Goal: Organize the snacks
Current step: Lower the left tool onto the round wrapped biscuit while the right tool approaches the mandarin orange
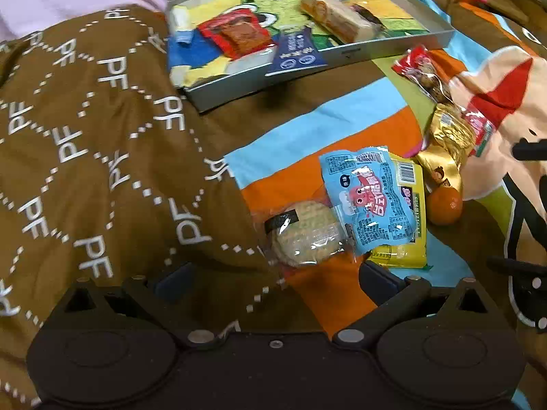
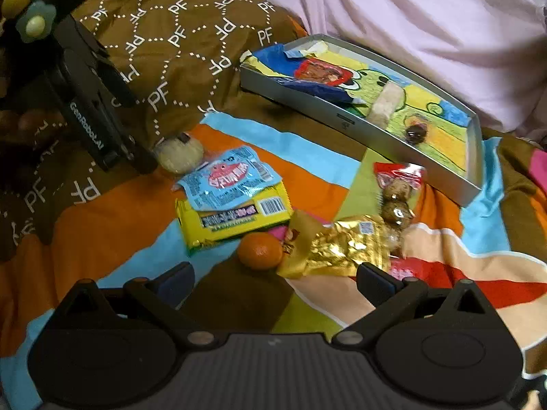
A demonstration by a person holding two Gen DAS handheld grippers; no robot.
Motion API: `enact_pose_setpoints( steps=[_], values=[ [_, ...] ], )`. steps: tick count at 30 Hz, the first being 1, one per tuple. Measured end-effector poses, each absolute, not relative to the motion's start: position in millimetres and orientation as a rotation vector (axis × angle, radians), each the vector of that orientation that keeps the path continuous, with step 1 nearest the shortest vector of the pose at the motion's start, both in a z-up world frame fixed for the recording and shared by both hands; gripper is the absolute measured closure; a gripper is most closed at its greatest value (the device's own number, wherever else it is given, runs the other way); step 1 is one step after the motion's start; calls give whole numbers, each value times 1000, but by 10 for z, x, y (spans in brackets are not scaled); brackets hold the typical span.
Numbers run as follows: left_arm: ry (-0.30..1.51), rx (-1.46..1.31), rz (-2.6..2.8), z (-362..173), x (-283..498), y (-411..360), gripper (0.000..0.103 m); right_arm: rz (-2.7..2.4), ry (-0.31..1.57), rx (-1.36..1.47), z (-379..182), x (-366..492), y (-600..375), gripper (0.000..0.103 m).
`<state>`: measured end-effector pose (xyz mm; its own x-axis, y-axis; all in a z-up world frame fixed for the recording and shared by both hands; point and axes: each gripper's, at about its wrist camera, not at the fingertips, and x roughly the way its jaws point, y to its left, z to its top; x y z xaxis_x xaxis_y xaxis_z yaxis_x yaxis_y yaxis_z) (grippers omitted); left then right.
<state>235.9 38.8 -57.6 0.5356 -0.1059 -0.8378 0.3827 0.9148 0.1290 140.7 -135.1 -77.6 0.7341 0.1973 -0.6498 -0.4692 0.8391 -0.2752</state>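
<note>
I am working over a bed covered by a striped blanket (image 2: 102,225) in orange, blue and brown, with a brown quilt (image 1: 85,143) printed with letters lying on its left part. At the far side stands the grey tray (image 2: 362,130) with a cartoon picture inside, and it already holds a red packet (image 1: 239,34), a dark blue packet (image 1: 297,51) and a long pale bar (image 1: 338,17). The loose snacks lie on the blanket between the tray and my two tools: a yellow packet (image 2: 236,218) with a light blue packet (image 2: 229,177) partly on top of it, a gold wrapper (image 2: 342,246), a clear bag of brown balls (image 2: 396,201), a wrapped round cookie (image 1: 304,232) and a small orange (image 2: 260,251). The left gripper (image 1: 273,282) has its fingers apart and holds nothing, and the cookie lies just ahead of it, a little right of the middle, touching the light blue packet. The right gripper (image 2: 273,280) is also spread and empty, with the orange directly ahead between its fingers and the gold wrapper just beside. I judge the cookie belongs to the left side and the orange to the right, since each one is nearer there. The cookie is round, so the angle of approach matters little.
</note>
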Motion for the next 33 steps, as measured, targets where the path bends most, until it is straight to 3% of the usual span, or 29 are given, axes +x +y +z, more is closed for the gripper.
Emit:
enact_pose_setpoints(
  steps=[10,25,33],
  values=[
    [882,416,-369,-707,2484,341,1,394,703,-326,-863,1629,-1367,0],
    [762,608,-559,-852,2436,122,1,444,761,-152,-963,1840,-1413,10],
    [822,643,-641,-950,2385,95,7,452,757,-148,-988,1862,-1378,26]
  ],
)
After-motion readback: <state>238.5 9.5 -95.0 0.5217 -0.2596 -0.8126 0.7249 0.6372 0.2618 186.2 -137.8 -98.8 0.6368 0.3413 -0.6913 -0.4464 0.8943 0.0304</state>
